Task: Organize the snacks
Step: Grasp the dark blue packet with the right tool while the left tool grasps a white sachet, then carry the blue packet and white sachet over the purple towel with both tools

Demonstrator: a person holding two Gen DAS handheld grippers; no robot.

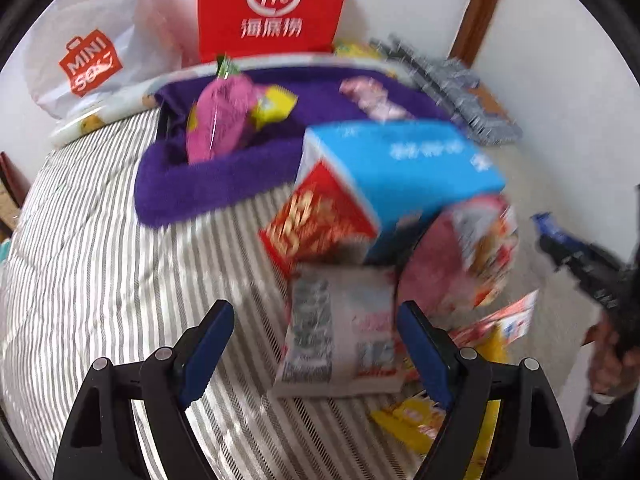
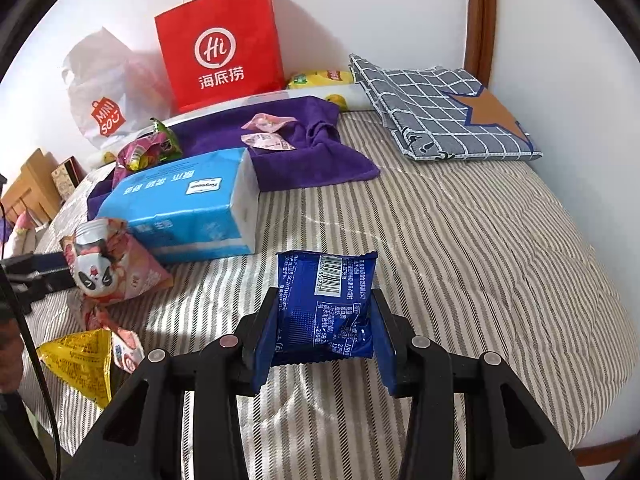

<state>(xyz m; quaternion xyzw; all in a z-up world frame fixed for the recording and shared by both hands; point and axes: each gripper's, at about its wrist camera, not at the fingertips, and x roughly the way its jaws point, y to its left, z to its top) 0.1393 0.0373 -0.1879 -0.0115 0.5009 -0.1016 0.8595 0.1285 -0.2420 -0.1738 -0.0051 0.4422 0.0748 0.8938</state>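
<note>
My right gripper [image 2: 325, 322] is shut on a dark blue snack packet [image 2: 326, 304], held just above the striped bed. My left gripper [image 1: 316, 336] is open over a white snack packet [image 1: 340, 332] that lies between its fingers on the bed. Behind it lie a red snack packet [image 1: 316, 224] and a pink panda bag [image 1: 460, 264], also in the right wrist view [image 2: 108, 268]. A purple towel [image 1: 224, 176] holds a magenta bag [image 1: 220, 124], a yellow packet [image 1: 274, 106] and pink packets [image 2: 266, 132]. The right gripper shows at the left wrist view's right edge [image 1: 576, 264].
A blue tissue pack [image 2: 188, 208] lies mid-bed. A red paper bag [image 2: 220, 48] and a white Miniso bag [image 2: 104, 92] stand by the wall. A folded checked cloth [image 2: 436, 108] lies far right. Yellow packets [image 2: 84, 360] lie near the bed's left edge.
</note>
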